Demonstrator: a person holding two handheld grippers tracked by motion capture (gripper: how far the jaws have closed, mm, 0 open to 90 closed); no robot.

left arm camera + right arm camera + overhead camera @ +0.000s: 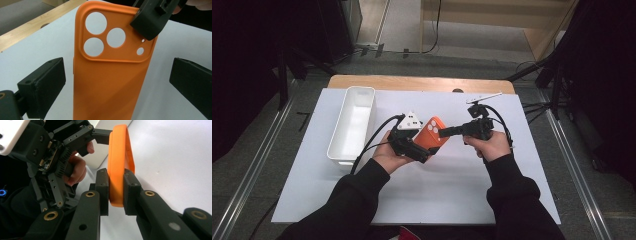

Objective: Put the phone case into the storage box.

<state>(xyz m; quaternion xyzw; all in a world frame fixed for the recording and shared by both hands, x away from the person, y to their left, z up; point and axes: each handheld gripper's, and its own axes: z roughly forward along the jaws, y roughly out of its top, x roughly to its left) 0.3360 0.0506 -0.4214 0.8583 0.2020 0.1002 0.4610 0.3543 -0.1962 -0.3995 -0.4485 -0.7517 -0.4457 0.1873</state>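
An orange phone case (432,133) with three round camera holes is held up above the white mat, between the person's two hands. My right gripper (443,133) reaches in from the right and is shut on the case's top edge. In the right gripper view its pads (103,185) press on both faces of the case (120,150). My left gripper (426,147) comes from the lower left. In the left gripper view its jaws stand open (117,86), one on each side of the case (110,82), with clear gaps to it.
A long white bin (354,125) lies at the left of the white mat (452,195). The mat covers a wooden table (412,82). Dark stands and rails flank the table on both sides.
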